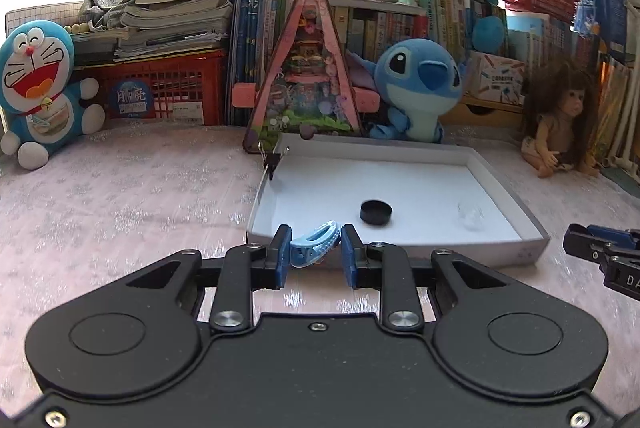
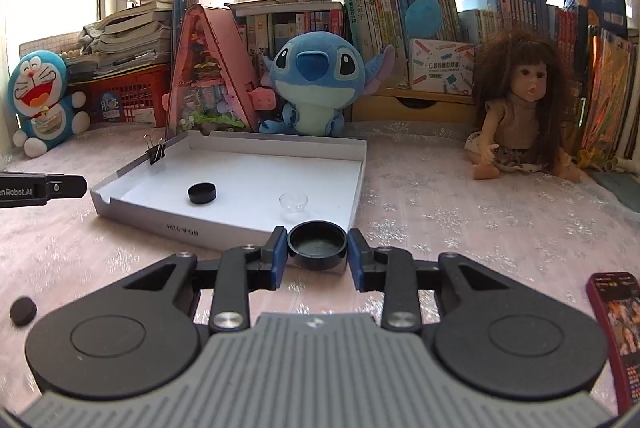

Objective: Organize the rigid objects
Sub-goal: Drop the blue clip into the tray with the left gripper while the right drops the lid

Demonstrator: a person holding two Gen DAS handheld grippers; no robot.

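left tool (image 1: 314, 254): clenched on light-blue plastic clip (image 1: 316, 242), bound for white cardboard tray (image 1: 536, 228).
right tool (image 2: 318, 254): clenched on round black plastic lid (image 2: 317, 244), near tray edge.

A light blue clip (image 1: 316, 243), a black cap (image 2: 317, 245), a white tray (image 1: 400, 156), a pink floral tablecloth (image 1: 120, 196).

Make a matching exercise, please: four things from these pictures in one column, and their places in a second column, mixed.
1. blue clip
2. open black cap
3. binder clip
4. clear cup

a. on the white tray's wall
b. in the left gripper
c. on the tray floor
d. in the right gripper

Pairs: 1-b, 2-d, 3-a, 4-c
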